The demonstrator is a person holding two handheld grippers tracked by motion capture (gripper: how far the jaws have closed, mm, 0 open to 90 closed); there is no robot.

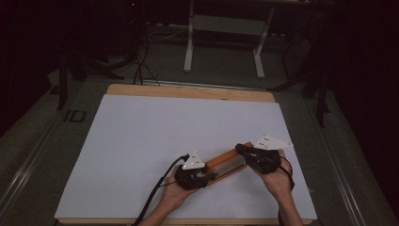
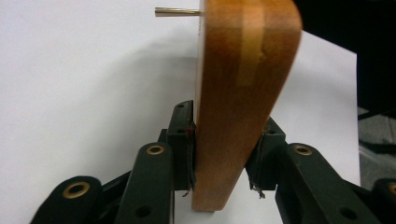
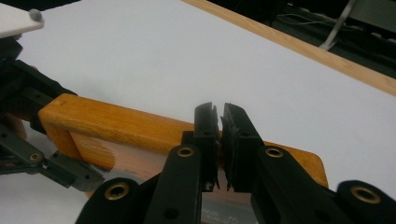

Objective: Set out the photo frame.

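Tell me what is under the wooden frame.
The wooden frame lies on the white sheet, which covers the table. The left gripper clamps one end. Whatever lies directly beneath the frame is hidden.

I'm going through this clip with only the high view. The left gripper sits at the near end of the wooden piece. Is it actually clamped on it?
Observer: Yes. In the left gripper view the left gripper has one jaw pressed against each face of the wooden piece.
Operator: Does anything stick out of the wood?
Observer: A thin metal pin juts sideways from it, far from the jaws.
Operator: And the right gripper?
Observer: In the right gripper view the right gripper has its jaws almost together, with a slim gap left, in front of the wood's top edge. I cannot tell whether they pinch anything.
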